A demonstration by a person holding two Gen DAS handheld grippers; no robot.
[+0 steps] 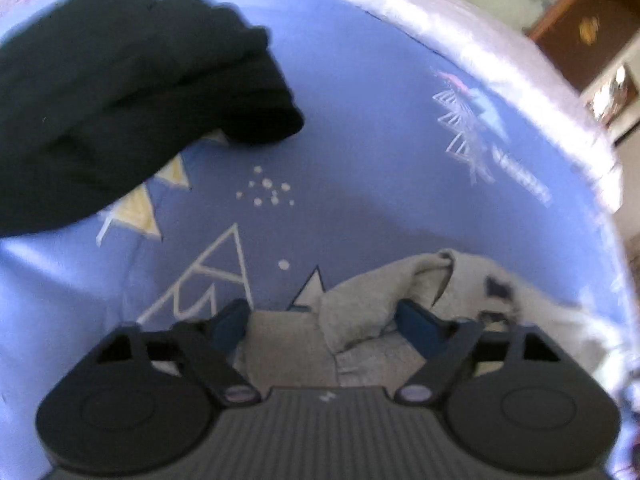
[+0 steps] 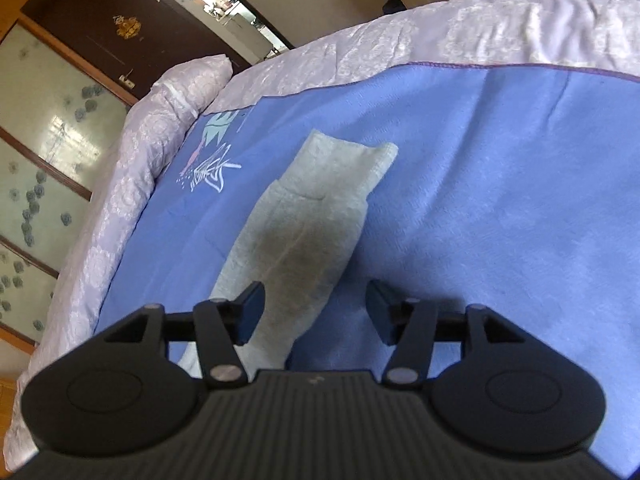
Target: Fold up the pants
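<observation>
Left wrist view: the left gripper (image 1: 318, 322) stands with jaws apart above a crumpled end of the light grey fabric pants (image 1: 360, 312), cloth lying between the blue pads without being pressed. Motion blur softens everything here. A dark, bunched garment (image 1: 120, 100), cut off at the left edge, lies on the blue printed blanket (image 1: 360, 140); its kind cannot be told. Right wrist view: the right gripper (image 2: 316, 314) also has jaws apart, holding nothing, over the pants (image 2: 312, 216), which stretch flat up the blanket (image 2: 500, 200). Their near end is hidden behind the gripper body. A pale quilted bedcover (image 2: 360, 48) borders the blanket.
</observation>
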